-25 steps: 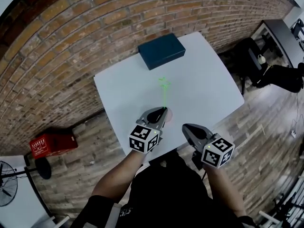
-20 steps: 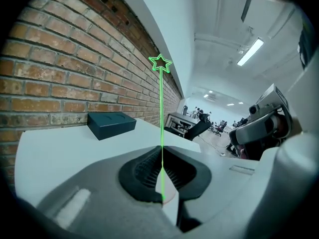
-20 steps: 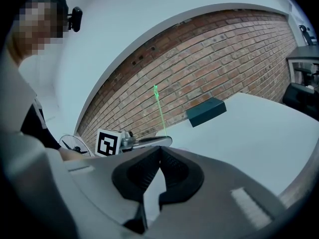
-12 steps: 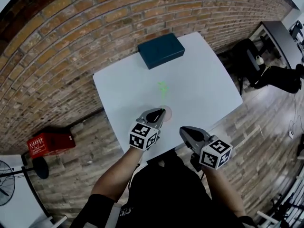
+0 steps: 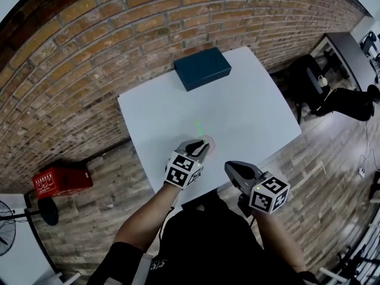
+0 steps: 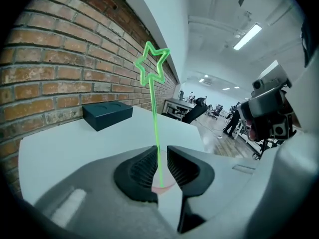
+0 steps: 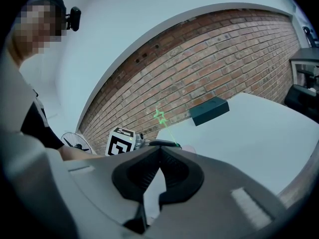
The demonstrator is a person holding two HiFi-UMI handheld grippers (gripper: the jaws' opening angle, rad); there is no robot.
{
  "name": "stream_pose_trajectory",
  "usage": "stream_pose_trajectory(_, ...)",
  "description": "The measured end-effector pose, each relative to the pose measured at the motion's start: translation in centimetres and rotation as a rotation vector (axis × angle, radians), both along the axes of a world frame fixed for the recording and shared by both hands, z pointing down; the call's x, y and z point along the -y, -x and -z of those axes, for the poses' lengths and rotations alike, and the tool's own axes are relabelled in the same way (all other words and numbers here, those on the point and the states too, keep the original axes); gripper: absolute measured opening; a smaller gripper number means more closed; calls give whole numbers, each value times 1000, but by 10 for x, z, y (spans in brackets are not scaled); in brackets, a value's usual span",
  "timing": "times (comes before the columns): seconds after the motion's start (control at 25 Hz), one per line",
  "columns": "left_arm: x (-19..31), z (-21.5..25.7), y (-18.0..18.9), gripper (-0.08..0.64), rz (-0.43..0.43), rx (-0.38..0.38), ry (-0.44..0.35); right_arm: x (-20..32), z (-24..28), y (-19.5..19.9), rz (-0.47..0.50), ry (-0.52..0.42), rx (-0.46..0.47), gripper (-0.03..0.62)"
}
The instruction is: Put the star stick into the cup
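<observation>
The green star stick (image 6: 151, 63) stands nearly upright between the pads of my left gripper (image 6: 159, 156). Its lower end reaches down into the pink cup (image 6: 162, 185) just under the jaws. The jaws have just been opening: a narrow gap shows, wider than the thin stick, and the pads do not press on it. In the head view the star (image 5: 198, 125) pokes up just beyond my left gripper (image 5: 203, 144), which hangs over the cup (image 5: 208, 142) near the table's front edge. My right gripper (image 5: 228, 165) waits beside it, shut and empty (image 7: 160, 151).
A dark blue box (image 5: 202, 67) lies at the far side of the white table (image 5: 255, 108), by the brick wall. A red crate (image 5: 62, 179) and a fan (image 5: 7, 233) stand on the floor to the left; chairs and desks are to the right.
My left gripper has sunk toward the cup and the star now sits lower, closer to the jaws. The right gripper has hardly moved.
</observation>
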State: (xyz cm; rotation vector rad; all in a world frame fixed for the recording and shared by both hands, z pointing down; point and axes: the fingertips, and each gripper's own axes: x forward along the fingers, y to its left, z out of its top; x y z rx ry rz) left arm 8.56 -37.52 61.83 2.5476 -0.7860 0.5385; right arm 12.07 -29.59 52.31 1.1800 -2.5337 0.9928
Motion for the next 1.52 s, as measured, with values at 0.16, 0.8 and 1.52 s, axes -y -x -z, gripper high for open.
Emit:
stream_pose_trajectory(0.16,2,-2,0,64,-3,17,-3,2,2,-3,-6,-2,3,0)
stream_pose_trajectory(0.8,3,1,10,236,52,5,19,-1,2,-6,-1,0,16,0)
stream_pose_trajectory(1.52,-17,-5,43,293,137,-8,100,-17,10,12,35,-23,16,0)
